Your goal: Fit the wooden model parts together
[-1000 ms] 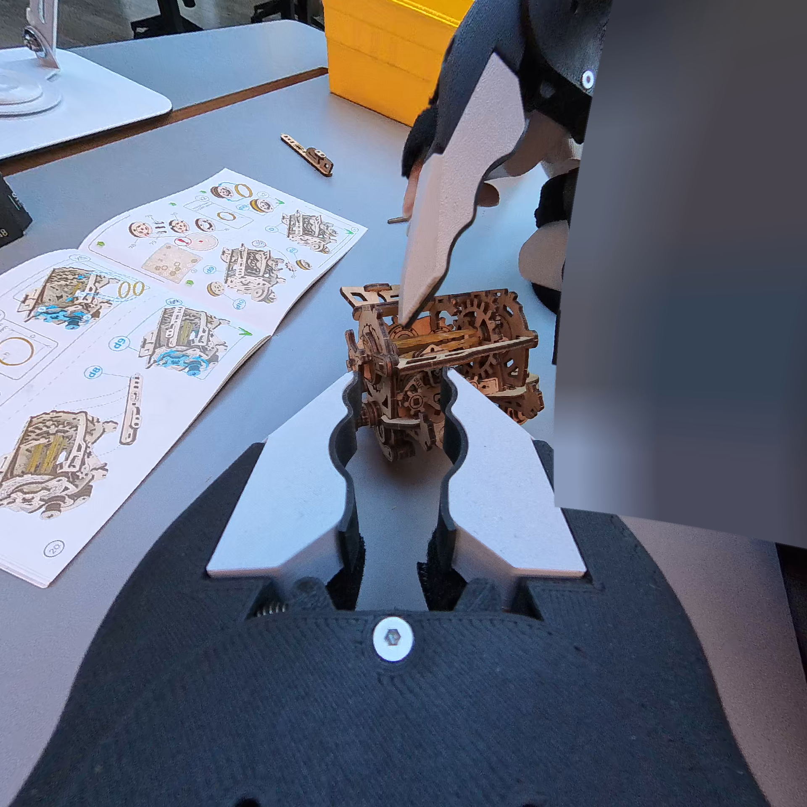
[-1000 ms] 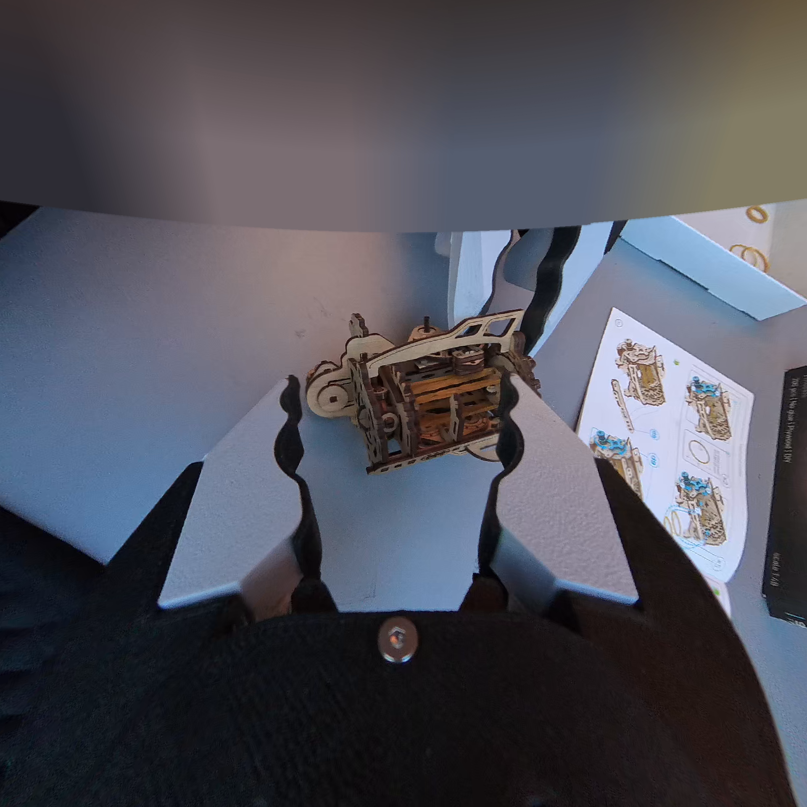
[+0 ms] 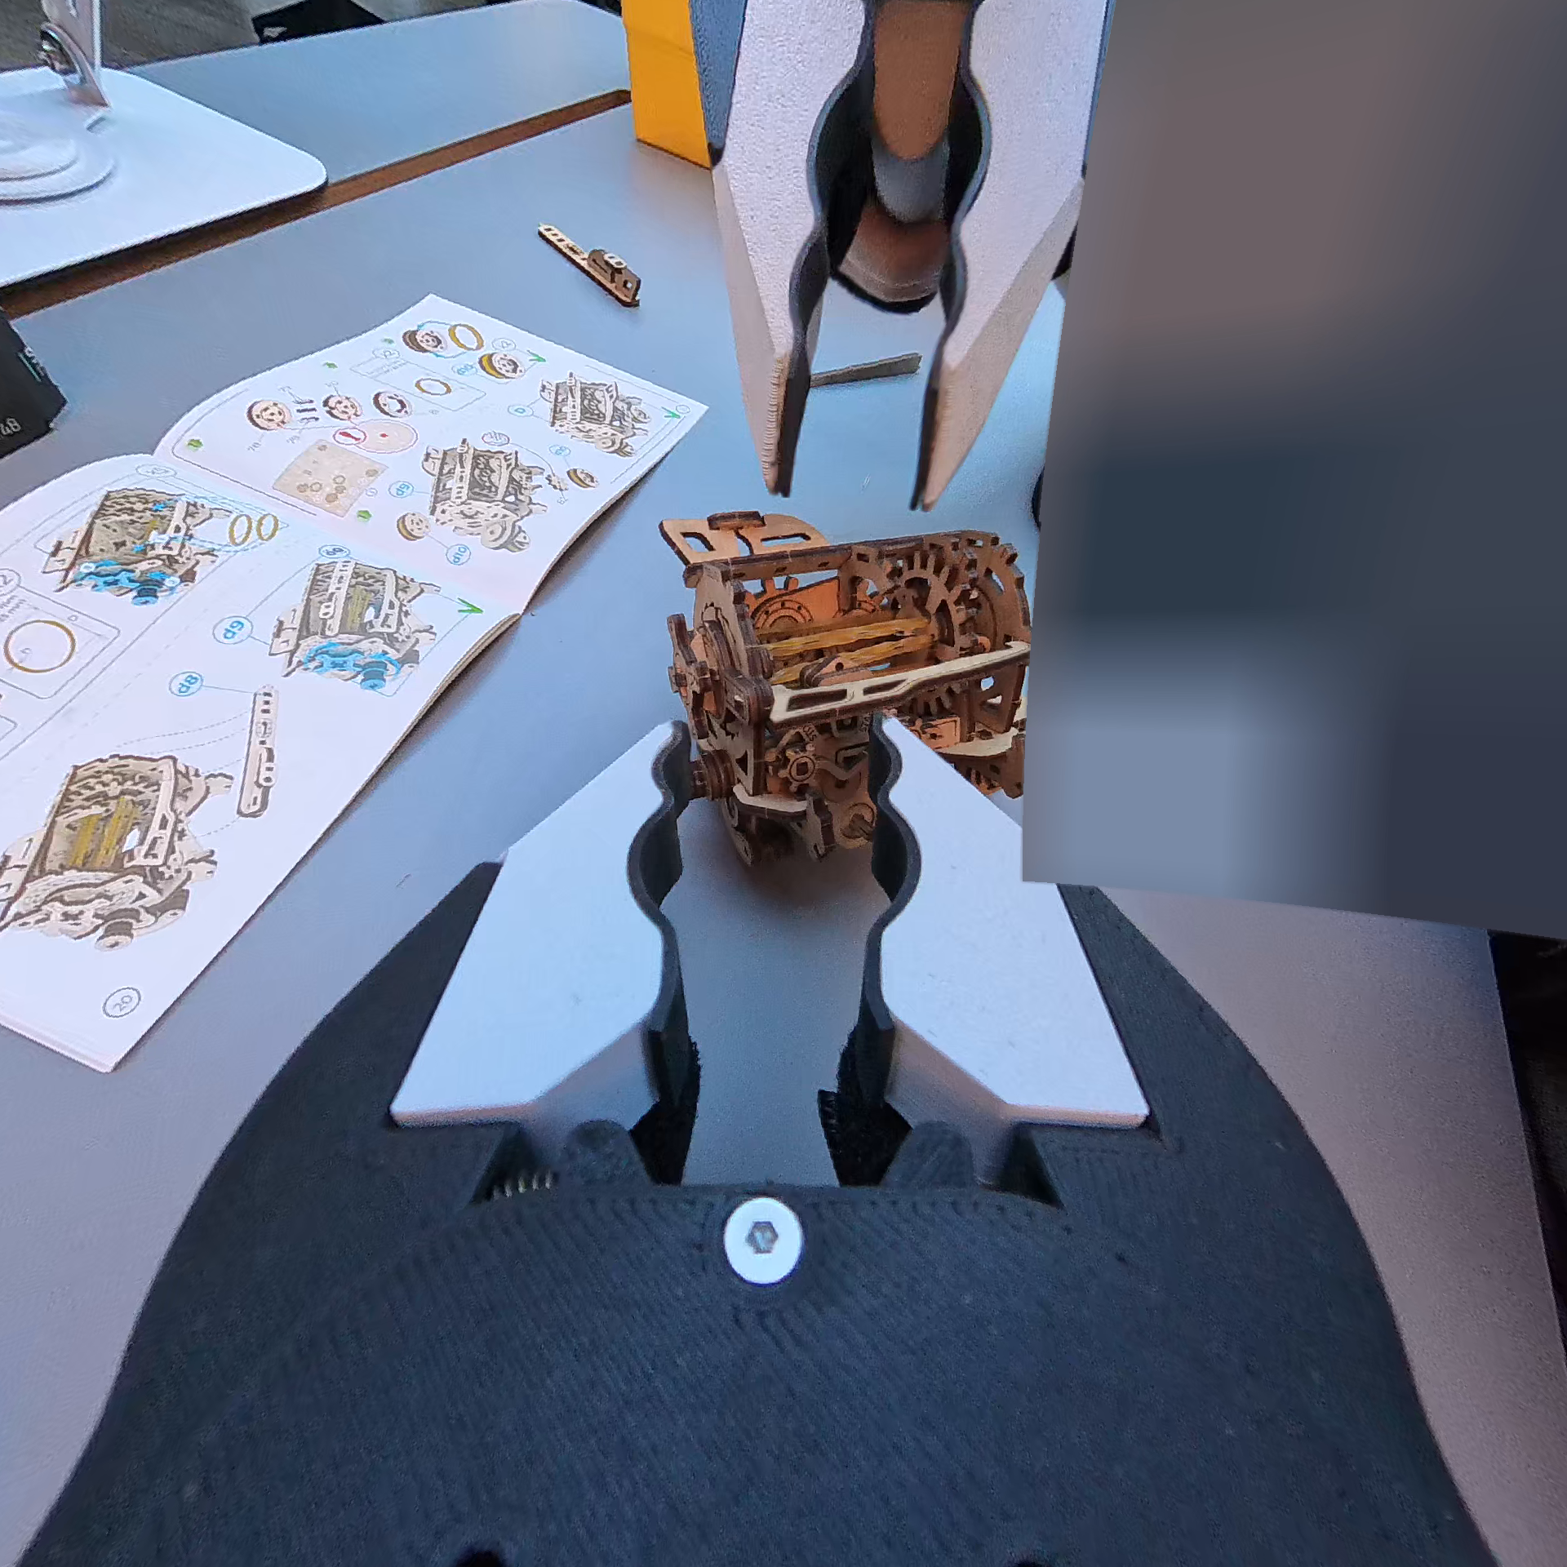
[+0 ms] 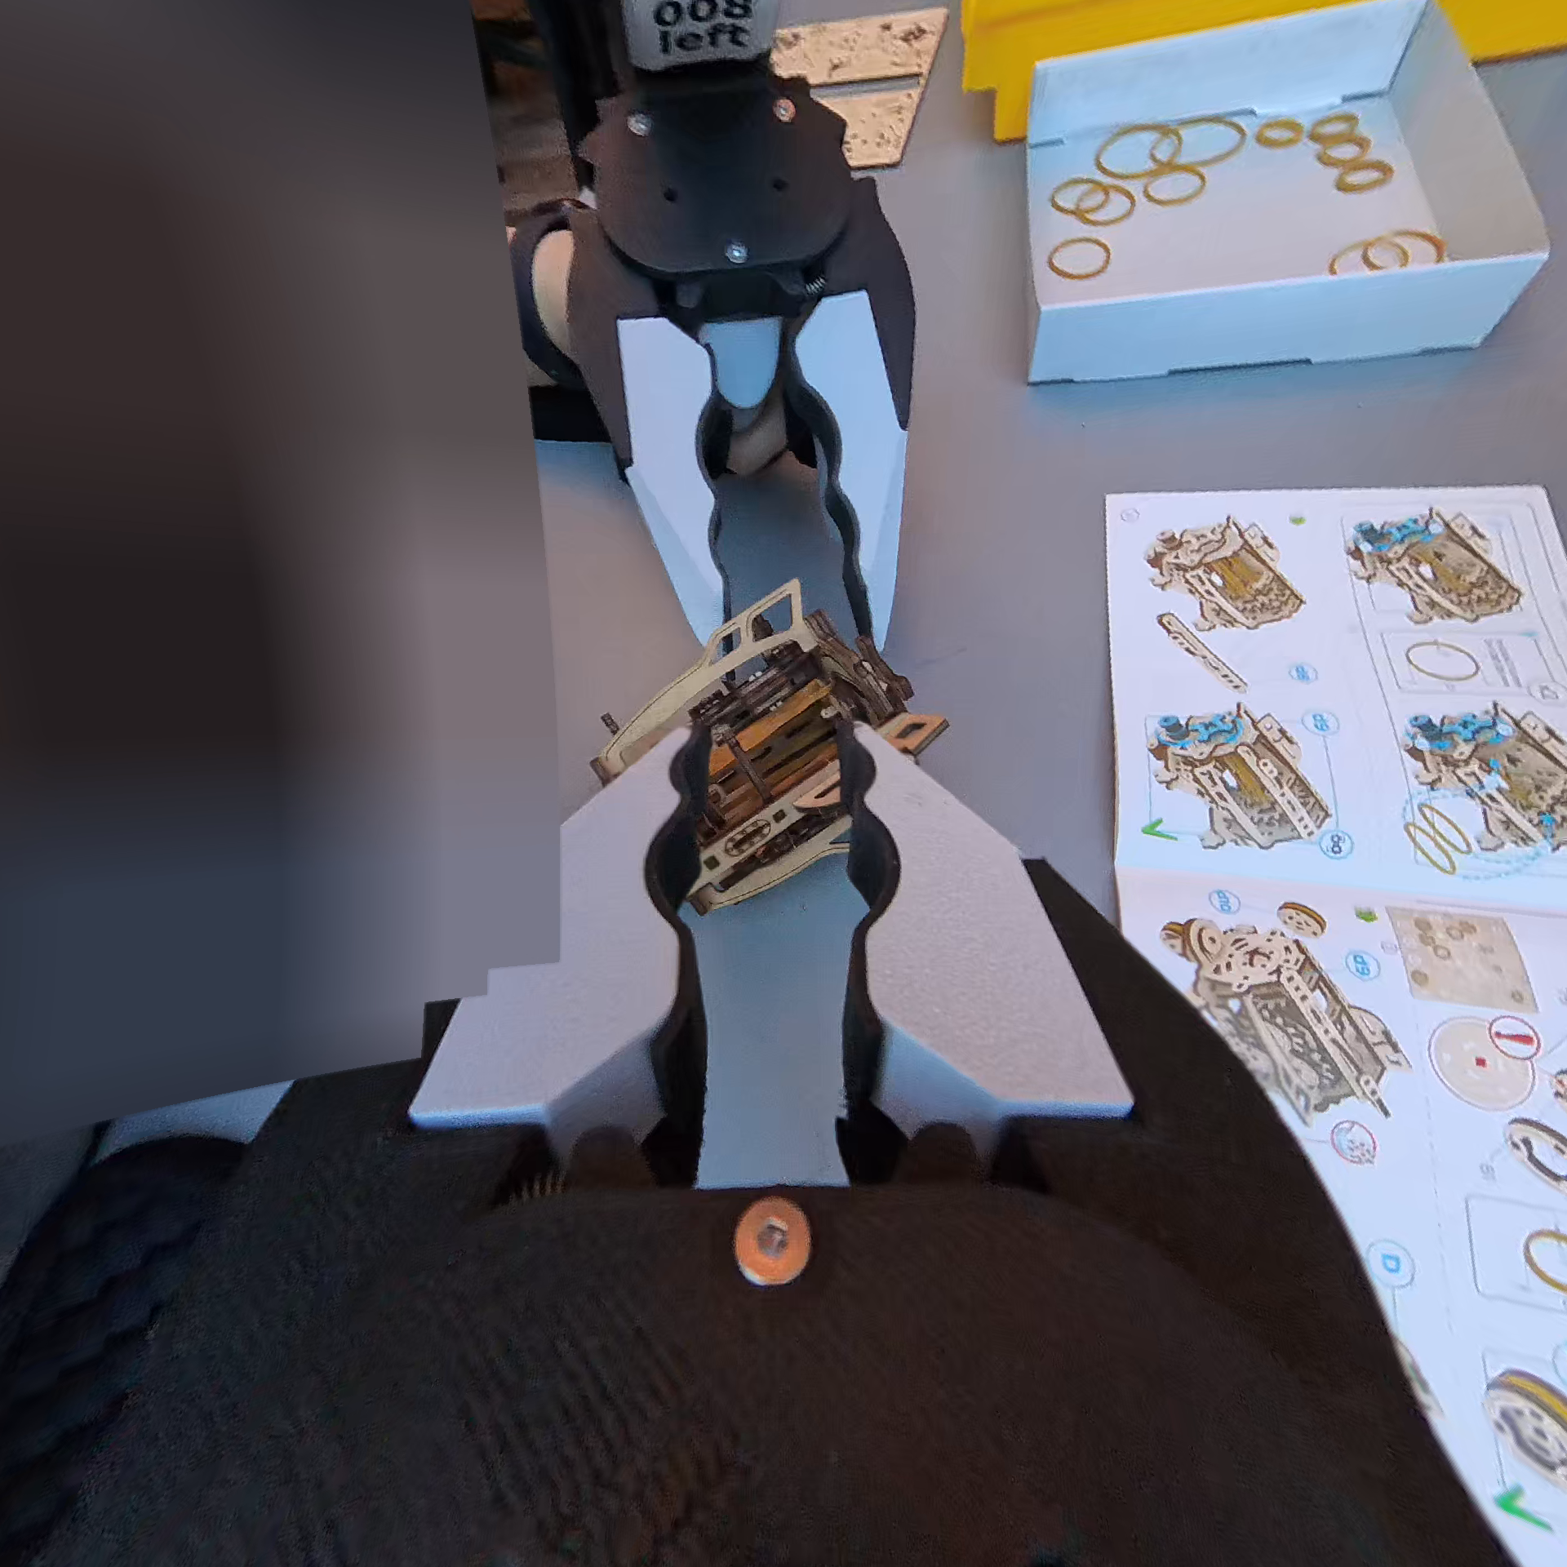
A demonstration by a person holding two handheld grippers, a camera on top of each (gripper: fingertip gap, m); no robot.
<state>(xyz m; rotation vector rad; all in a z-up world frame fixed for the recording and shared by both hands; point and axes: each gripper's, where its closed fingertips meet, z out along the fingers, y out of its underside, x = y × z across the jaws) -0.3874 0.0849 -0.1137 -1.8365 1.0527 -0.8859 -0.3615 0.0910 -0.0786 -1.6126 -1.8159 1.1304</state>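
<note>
Only the right wrist view shows the box (image 4: 1272,331) of rubber bands (image 4: 1094,202). Left gripper (image 3: 773,746) clamps the wooden model (image 3: 848,661); right gripper (image 4: 772,746), jaws parted, hangs over it.

The wooden model (image 3: 848,670) is thin laser-cut ply, pale faces with dark scorched edges. Both the left gripper (image 3: 773,746) and right gripper (image 4: 773,763) have matt white fingers with black wavy liners, on rough layered black plastic bodies with a shiny metal screw. The booklet (image 3: 254,610) at 9 o'clock is smooth printed paper; the table (image 3: 526,254) is matt grey.
</note>
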